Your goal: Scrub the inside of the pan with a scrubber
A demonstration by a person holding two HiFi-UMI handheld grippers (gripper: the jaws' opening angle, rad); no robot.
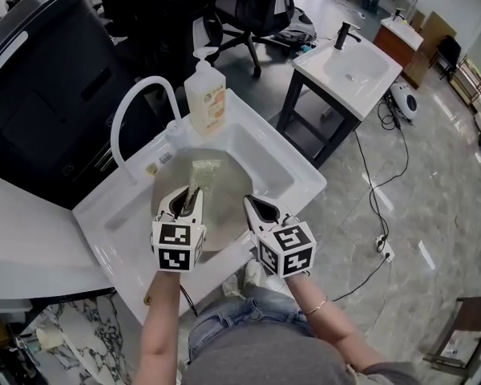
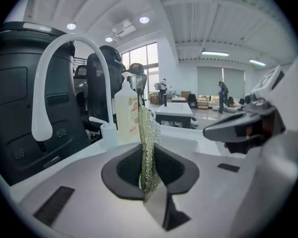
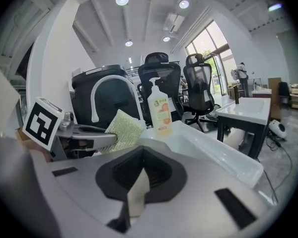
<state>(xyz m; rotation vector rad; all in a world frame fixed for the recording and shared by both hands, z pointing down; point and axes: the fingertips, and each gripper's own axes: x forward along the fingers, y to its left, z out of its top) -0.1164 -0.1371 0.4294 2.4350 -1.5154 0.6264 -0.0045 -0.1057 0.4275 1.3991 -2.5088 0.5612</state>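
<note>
Open office: swivel chairs point(image 1: 260, 10), freestanding sinks point(image 1: 367, 54).

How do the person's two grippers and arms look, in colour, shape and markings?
The left gripper and right gripper are alike: pale grey bodies, black pointed jaws, and each a white cube with black square markers. No cables show. The forearms are without sleeves; a thin bracelet is on the right wrist. The person wears a grey top and blue jeans.
</note>
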